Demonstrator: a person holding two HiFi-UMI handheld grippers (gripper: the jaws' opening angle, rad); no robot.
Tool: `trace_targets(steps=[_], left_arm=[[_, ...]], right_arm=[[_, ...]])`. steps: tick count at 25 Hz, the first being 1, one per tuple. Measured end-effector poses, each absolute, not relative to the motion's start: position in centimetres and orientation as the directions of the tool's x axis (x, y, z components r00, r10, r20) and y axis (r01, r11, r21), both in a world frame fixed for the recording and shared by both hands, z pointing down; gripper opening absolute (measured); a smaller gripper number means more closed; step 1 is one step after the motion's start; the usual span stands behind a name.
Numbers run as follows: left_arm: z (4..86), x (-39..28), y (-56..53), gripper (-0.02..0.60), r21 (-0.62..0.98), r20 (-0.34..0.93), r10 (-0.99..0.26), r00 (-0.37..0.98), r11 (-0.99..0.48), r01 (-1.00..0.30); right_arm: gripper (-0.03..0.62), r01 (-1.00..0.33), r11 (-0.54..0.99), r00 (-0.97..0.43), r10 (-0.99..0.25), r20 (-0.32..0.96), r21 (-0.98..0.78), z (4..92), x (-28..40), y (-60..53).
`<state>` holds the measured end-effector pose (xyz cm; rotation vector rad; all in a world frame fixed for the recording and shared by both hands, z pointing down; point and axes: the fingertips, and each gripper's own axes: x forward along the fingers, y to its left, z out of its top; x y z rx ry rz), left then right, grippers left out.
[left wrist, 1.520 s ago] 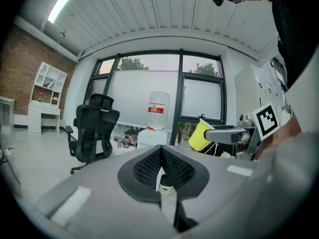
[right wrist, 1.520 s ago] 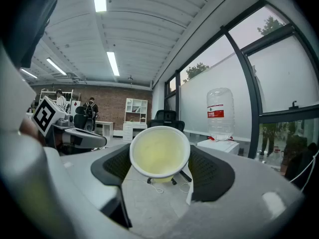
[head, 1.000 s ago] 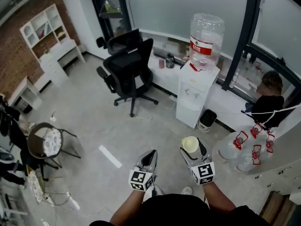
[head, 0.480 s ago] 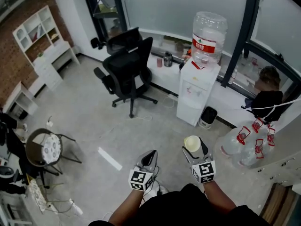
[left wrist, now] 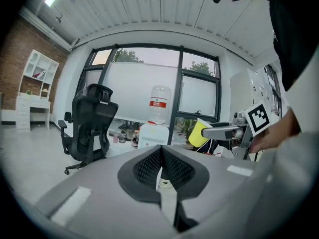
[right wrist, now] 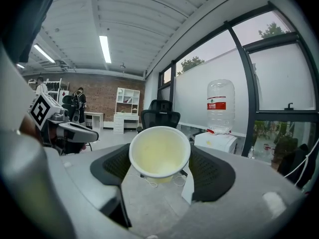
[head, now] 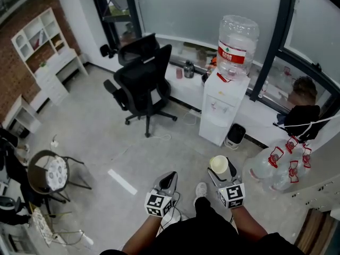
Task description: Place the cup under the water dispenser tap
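Observation:
A pale yellow paper cup (head: 218, 164) sits between the jaws of my right gripper (head: 220, 167), which is shut on its sides; the cup (right wrist: 159, 152) faces the right gripper view mouth-on and looks empty. My left gripper (head: 168, 181) is level beside it with its jaws shut together on nothing (left wrist: 160, 156). The white water dispenser (head: 220, 108) with a large clear bottle (head: 236, 39) on top stands ahead by the window, well apart from both grippers. It also shows in the left gripper view (left wrist: 152, 133), as does the held cup (left wrist: 199, 133).
A black office chair (head: 141, 81) stands left of the dispenser. A small dark bin (head: 234, 136) sits at the dispenser's right foot. Several spare water bottles (head: 276, 169) lie on the floor at right, near a seated person (head: 303, 110). A round stool (head: 50, 171) is at far left.
Both grippers have moved forward across the floor toward the dispenser, and a shoe now shows between them. The cup stays held in the right gripper.

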<state>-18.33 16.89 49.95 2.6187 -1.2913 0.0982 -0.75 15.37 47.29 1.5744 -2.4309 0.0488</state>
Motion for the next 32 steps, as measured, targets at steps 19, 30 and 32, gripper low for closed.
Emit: trace_targets(steps=[19, 30, 32], left_arm=[[48.7, -13.1, -2.7, 0.014, 0.088, 0.199, -0.782, 0.591, -0.586, -0.805], [49.1, -8.2, -8.4, 0.014, 0.094, 0.211, -0.743, 0.635, -0.632, -0.77], [49.0, -7.9, -9.0, 0.014, 0.092, 0.215, -0.731, 0.647, -0.645, -0.759]], right_arm=[[0.36, -0.901, 0.427, -0.401, -0.888, 0.225, 0.081, 48.0, 3.8, -2.6], [0.36, -0.915, 0.397, -0.373, -0.899, 0.228, 0.073, 48.6, 8.0, -8.6], [0.36, -0.929, 0.366, -0.344, -0.91, 0.229, 0.059, 48.6, 9.1, -9.1]])
